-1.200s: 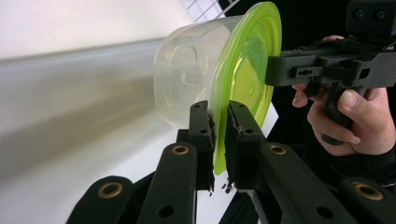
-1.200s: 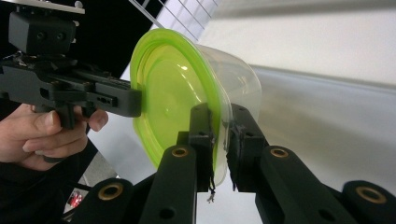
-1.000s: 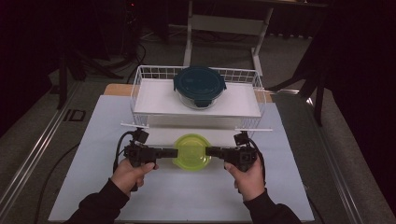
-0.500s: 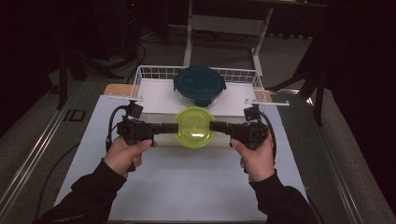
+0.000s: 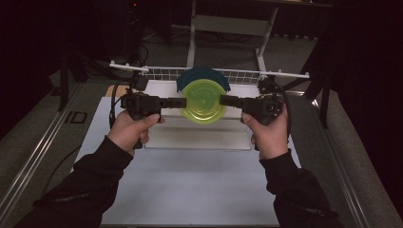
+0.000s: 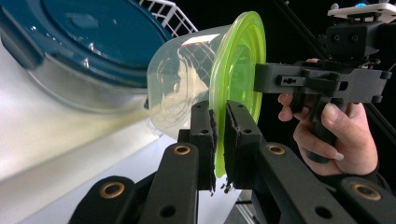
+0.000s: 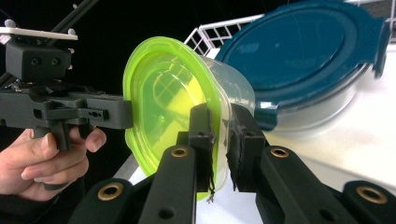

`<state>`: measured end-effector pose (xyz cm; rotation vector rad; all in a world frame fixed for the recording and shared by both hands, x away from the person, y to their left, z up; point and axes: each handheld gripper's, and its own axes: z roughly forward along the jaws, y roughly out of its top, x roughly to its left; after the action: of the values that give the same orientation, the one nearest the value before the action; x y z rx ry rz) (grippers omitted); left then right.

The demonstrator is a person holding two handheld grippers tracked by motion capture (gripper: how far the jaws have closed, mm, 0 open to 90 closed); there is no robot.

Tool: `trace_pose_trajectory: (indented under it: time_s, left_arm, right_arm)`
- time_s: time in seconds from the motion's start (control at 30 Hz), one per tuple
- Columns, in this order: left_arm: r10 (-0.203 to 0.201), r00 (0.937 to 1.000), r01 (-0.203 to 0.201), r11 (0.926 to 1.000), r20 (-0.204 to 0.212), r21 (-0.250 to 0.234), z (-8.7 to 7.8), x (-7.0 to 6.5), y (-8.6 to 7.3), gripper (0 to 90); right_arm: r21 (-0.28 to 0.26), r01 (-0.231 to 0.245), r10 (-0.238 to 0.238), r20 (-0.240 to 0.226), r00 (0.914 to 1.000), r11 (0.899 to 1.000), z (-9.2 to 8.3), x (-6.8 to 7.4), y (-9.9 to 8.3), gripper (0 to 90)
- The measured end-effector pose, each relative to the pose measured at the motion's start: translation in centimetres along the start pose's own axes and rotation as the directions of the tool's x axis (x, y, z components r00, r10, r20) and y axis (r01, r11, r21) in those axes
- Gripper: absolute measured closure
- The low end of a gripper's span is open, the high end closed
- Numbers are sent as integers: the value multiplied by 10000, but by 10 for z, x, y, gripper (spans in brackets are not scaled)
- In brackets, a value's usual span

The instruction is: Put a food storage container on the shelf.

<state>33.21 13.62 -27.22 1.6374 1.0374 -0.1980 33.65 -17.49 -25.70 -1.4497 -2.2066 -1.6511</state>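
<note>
Both grippers clamped on the rim of one green-lidded container, held in the air between them above the table.

Left gripper (image 5: 177, 102): jaws closed tight on the left edge of the green lid (image 5: 203, 99), the lid's rim pinched between the pads in the left gripper view; the left hand (image 5: 129, 130) grips its handle. Centre: the clear container (image 6: 180, 98) with its green lid hangs tipped on its side, lid facing the high camera, clear of the white table (image 5: 190, 185), directly in front of the blue-lidded container (image 5: 187, 78) that sits in the white wire basket (image 5: 247, 75). Right gripper (image 5: 228, 100): jaws likewise closed on the lid's right edge, rim between the pads in the right gripper view; the right hand (image 5: 268, 135) holds it level with the left.
</note>
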Motion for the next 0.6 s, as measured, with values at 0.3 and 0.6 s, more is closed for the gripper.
trace_pose_trajectory:
  time_s: [0.3,0.6]
  left_arm:
    - [-237,9995,232,9994,-189,-239,13,6,30,826]
    - [-662,9974,651,9971,-280,-383,24,17,42,823]
  right_arm:
    - [-68,-71,74,553,9984,10000,6,-8,34,803]
    - [27,-415,412,798,9960,9991,14,-19,50,801]
